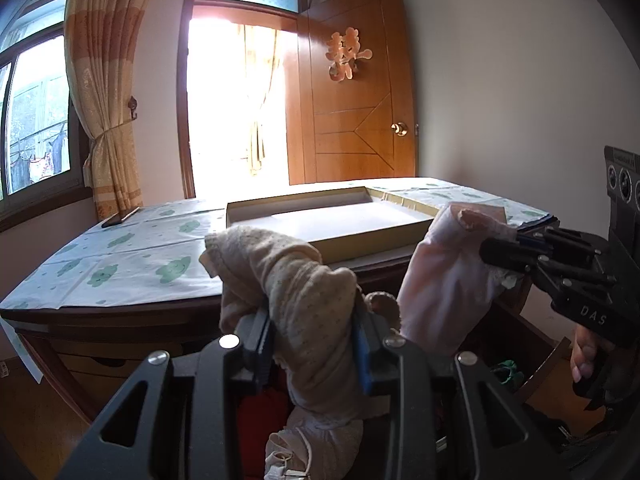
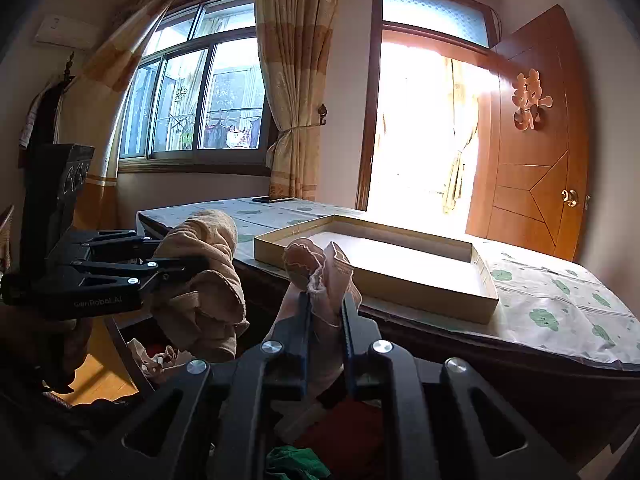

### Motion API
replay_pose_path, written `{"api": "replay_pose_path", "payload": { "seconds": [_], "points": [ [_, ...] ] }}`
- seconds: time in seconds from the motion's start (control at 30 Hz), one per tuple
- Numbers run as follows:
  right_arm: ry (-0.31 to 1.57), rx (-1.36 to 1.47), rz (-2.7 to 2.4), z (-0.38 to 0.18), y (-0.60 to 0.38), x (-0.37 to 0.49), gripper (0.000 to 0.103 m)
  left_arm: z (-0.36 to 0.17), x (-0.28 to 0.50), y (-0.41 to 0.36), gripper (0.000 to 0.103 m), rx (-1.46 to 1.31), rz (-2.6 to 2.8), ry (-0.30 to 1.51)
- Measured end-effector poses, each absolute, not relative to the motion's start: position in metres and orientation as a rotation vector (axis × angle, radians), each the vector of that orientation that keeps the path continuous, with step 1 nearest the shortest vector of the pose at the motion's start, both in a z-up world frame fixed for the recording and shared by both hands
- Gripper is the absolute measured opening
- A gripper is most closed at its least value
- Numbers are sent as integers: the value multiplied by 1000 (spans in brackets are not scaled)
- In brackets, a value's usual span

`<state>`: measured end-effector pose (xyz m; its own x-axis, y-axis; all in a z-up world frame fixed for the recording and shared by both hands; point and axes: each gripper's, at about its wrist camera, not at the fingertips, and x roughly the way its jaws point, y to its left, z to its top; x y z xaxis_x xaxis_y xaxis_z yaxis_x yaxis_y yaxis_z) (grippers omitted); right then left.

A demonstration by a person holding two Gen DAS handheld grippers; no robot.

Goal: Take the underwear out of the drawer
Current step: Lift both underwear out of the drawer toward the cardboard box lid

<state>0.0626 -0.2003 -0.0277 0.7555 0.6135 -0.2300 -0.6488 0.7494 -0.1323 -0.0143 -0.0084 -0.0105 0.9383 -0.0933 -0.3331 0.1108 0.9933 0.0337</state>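
beige underwear [image 1: 304,300]: dotted, bunched, hanging at lower centre of the left wrist view
pink underwear [image 1: 444,276]: pale, crumpled, hanging right of centre
drawer [image 1: 540,364]: open, lower right, holding clothes

Domestic room, prob. a bedroom. Evidence: tied-back curtains [image 2: 294,80] at sliding window [image 2: 192,100] w/ laundry hung outside; wooden door [image 1: 352,92] w/ paper double-happiness cutout [image 1: 347,55]; wooden bench [image 1: 112,256] under printed cover; wall a/c unit [image 2: 66,32]; open drawer [image 1: 536,376] of clothing below bench.
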Motion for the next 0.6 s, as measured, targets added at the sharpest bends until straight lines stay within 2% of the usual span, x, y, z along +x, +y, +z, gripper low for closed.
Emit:
{"api": "replay_pose_path", "payload": {
  "seconds": [0.6],
  "points": [
    [117,-194,684,-16,-207,67,14,0,-18,-5,32,72,-54,263]
  ]
}}
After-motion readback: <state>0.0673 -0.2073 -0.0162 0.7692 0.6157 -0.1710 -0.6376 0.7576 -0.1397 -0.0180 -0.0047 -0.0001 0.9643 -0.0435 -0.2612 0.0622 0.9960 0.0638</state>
